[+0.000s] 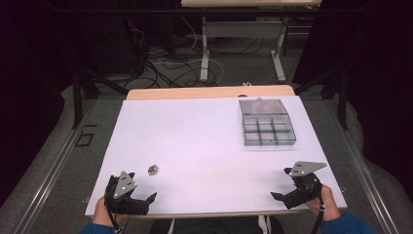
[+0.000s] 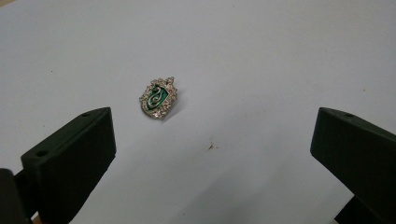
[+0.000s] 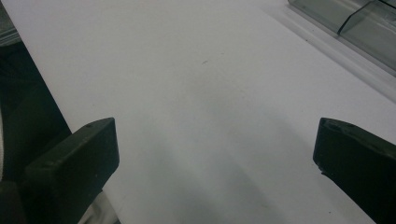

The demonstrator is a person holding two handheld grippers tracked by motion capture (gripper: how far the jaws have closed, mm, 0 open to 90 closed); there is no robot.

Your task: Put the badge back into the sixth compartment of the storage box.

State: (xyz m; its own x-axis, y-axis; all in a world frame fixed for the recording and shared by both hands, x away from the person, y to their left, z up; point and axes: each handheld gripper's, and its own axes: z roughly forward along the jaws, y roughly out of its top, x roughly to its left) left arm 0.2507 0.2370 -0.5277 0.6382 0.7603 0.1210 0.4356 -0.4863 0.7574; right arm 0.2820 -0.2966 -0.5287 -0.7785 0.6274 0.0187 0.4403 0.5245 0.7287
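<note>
Noted left gripper (image 1: pixel 134 192) at lower left of the high view, jaws spread wide, nothing between them and nothing touched. In the left gripper view (image 2: pixel 212 144), both black jaws stood far apart at the lower corners of the frame, with bare white sheet between. Found a small badge (image 2: pixel 159 97) with green centre and silvery ornate rim lying flat on the sheet, above and ahead of the left-hand jaw, left of frame centre, clear of both jaws. Same badge (image 1: pixel 153 169) seen in the high view just up and right of the left gripper, near but apart from it. Noted right gripper (image 1: pixel 285 184) at lower right of the high view, jaws likewise wide, holding nothing; in the right gripper view (image 3: pixel 215 154) only plain sheet lay between its jaws. Design on the badge too small to make out in the high view. Both jaws in each gripper view cut off by the bottom edge of the frame; hands and blue sleeves cut off at the bottom of the high view. Recorded a clear compartment box (image 1: pixel 267 122) at upper right of the white sheet (image 1: pixel 195 136), one long section at the back and smaller cells in front; contents could not be made out. Corner of the same box (image 3: pixel 355 23) seen at upper right of the right gripper view, cropped by the frame.
</note>
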